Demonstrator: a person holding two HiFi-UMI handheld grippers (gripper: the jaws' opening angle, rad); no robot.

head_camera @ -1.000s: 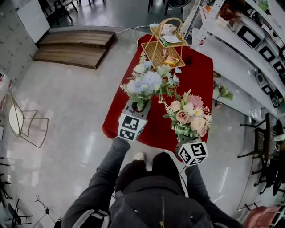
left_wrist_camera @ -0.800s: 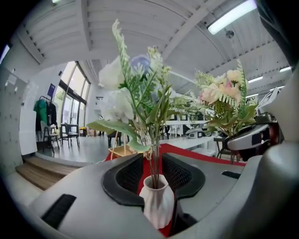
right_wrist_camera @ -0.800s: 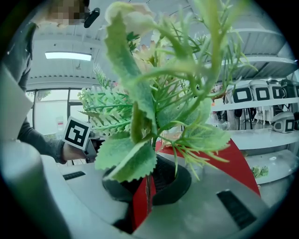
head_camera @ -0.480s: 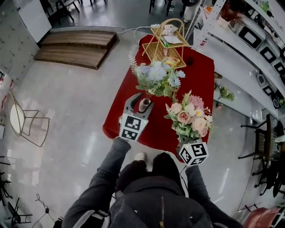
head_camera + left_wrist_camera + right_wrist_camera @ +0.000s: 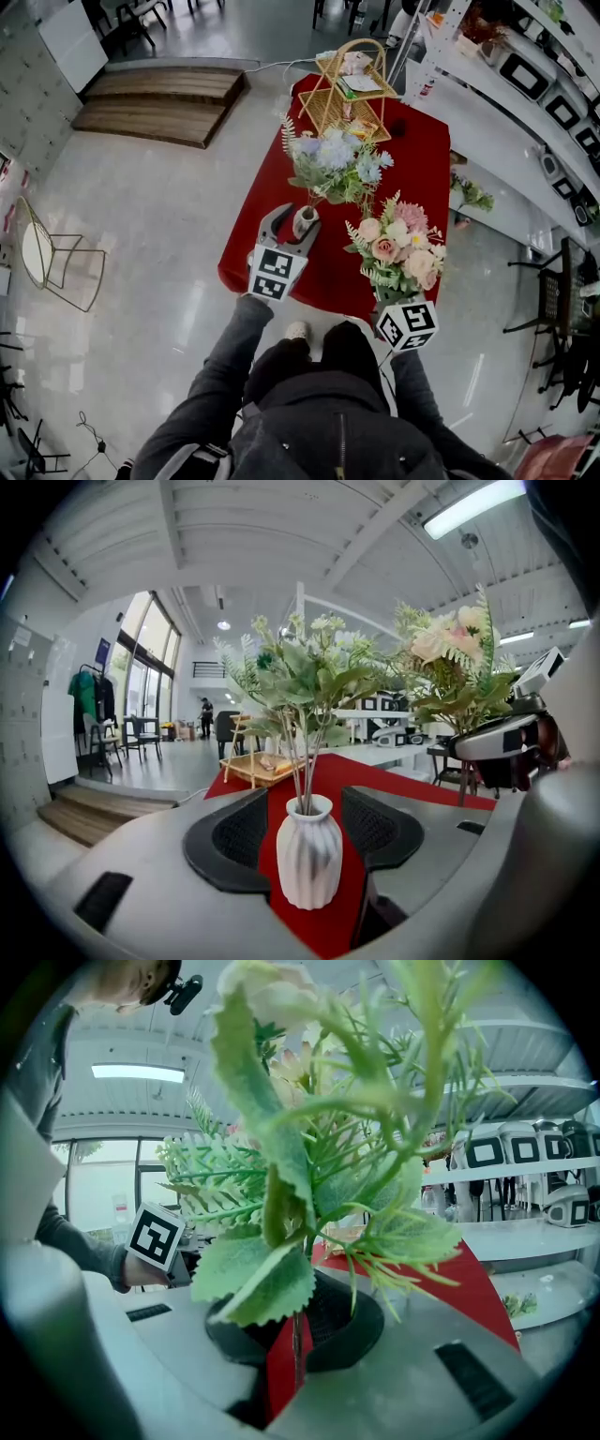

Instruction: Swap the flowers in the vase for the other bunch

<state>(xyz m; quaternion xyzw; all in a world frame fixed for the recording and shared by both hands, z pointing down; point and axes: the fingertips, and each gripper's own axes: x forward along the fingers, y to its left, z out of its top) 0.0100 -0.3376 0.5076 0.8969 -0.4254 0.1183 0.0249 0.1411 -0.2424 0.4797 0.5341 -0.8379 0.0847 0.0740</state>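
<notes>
Left claw (image 5: pixel 289 223): jaws wide and just been opening, standing either side of the white ribbed vase (image 5: pixel 308 864). Neither pad (image 5: pixel 246 832) presses on it; red cloth shows in the gap on both sides. Vase upright on the red tabletop (image 5: pixel 412 159), near the edge closest to the person. Pale blue and white bunch (image 5: pixel 336 164) sits in the vase, stems straight down the neck, heads spreading up and away from the person.

Right claw (image 5: pixel 300 1321): jaws closed narrow on the thin stem (image 5: pixel 296 1354) of the pink bunch (image 5: pixel 398 246). Serrated leaves hang over the pads; blooms of pink, cream and peach rise above them. In the head view this bunch sits over the near right part of the tabletop, just beside the blue bunch, their foliage close; cannot tell whether they touch.

Gold wire basket (image 5: pixel 345 94) at the far end of the tabletop, well apart from the vase.
</notes>
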